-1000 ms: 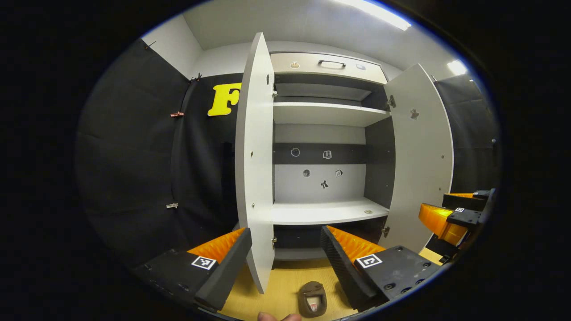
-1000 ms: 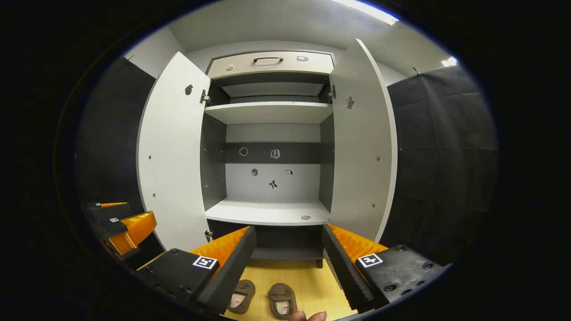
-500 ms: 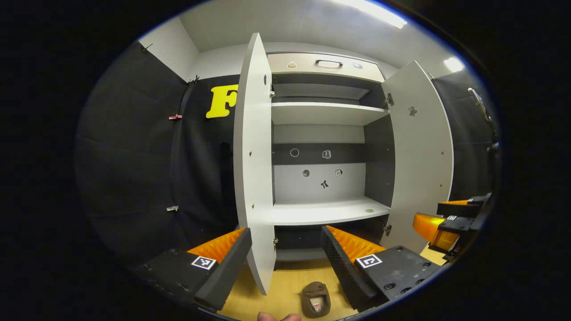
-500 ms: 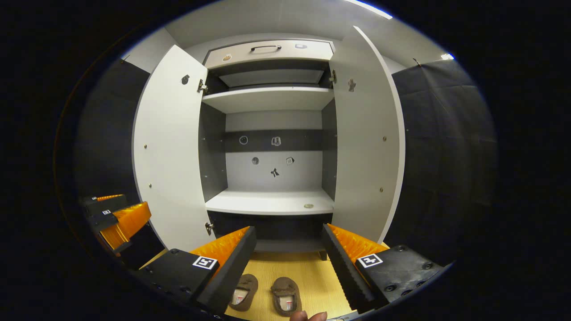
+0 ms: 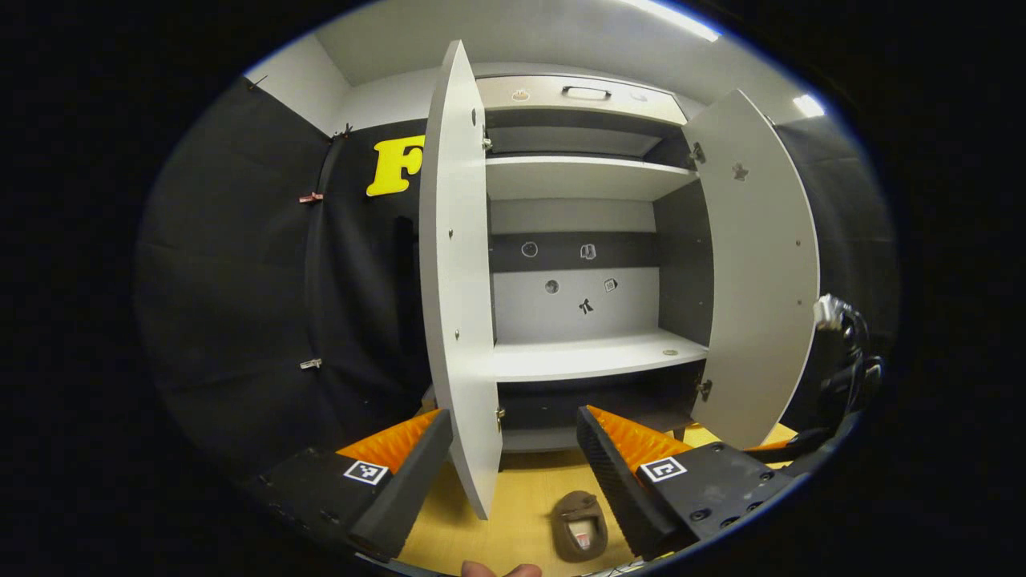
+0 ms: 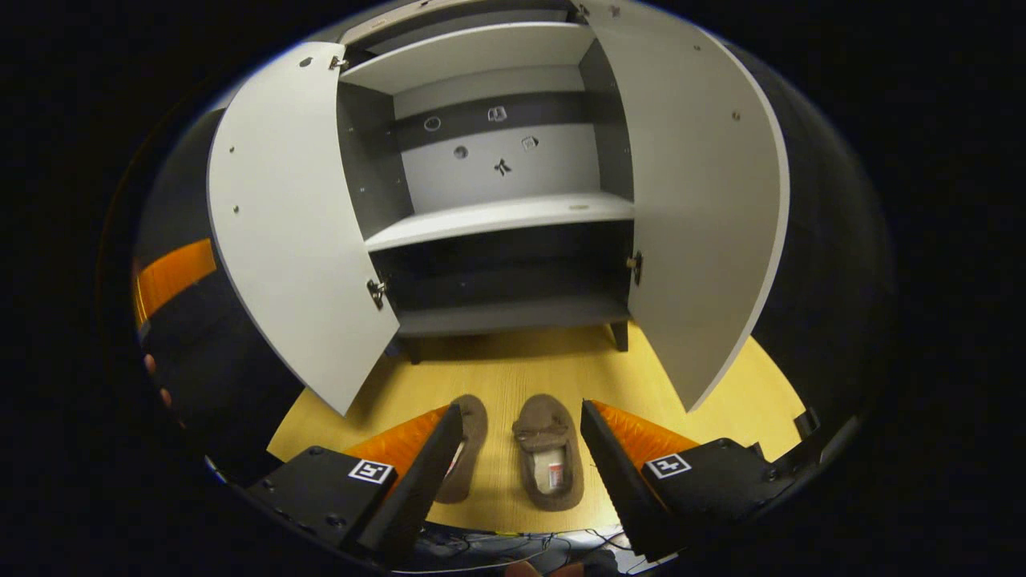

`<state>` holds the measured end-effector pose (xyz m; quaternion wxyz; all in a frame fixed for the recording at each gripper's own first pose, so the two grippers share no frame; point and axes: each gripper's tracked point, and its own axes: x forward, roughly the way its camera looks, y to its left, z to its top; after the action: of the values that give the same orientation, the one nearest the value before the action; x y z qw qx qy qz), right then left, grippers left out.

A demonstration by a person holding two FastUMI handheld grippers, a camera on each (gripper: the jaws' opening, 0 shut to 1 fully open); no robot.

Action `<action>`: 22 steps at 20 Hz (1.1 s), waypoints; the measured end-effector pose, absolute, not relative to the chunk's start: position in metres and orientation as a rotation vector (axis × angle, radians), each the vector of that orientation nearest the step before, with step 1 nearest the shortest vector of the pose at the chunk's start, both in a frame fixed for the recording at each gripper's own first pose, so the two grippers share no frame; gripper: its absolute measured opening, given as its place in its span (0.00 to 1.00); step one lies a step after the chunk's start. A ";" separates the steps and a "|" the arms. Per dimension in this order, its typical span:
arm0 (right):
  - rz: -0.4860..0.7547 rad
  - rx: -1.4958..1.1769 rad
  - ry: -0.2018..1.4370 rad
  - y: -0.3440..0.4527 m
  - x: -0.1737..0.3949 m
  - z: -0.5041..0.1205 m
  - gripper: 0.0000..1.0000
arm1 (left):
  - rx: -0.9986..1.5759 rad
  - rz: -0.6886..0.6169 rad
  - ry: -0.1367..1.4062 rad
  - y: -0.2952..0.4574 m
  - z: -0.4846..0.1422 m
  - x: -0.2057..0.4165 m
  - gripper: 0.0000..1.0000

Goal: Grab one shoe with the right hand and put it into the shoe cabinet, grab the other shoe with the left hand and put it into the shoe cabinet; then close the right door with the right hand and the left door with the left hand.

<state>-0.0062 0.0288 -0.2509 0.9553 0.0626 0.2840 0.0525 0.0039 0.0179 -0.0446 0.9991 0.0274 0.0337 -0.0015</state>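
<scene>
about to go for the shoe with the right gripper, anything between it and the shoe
Nothing visible. In the right gripper view the right gripper is open above the floor, and the nearer shoe lies between its fingers' line, beside the other shoe.

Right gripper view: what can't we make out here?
- Left shoe: its near half sits behind the right gripper's finger.
- Cabinet top: cut off by the upper edge.
- Stickers on the back wall: too small to read.
- Left gripper: blurred at the left edge, fingers cut off, so its state is unclear here.
</scene>
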 end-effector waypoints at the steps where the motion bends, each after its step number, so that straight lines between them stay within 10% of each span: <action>1: 0.115 0.119 0.612 0.032 -0.007 -0.270 0.98 | 0.052 -0.003 0.074 0.019 -0.048 0.004 0.98; 12: 0.088 0.172 0.821 0.049 0.024 -0.422 0.92 | 0.061 0.008 0.126 0.032 -0.074 0.007 0.98; 20: 0.033 0.218 0.763 0.054 0.077 -0.450 0.30 | 0.061 0.036 0.193 0.042 -0.100 0.002 0.98; 22: -0.002 0.209 0.785 0.048 0.071 -0.444 0.39 | 0.063 0.041 0.203 0.044 -0.104 0.000 0.98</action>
<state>0.0708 0.0482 -0.4443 0.9186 0.1014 0.3819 -0.0008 -0.0001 0.0438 -0.1039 0.9941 0.0314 0.1015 0.0203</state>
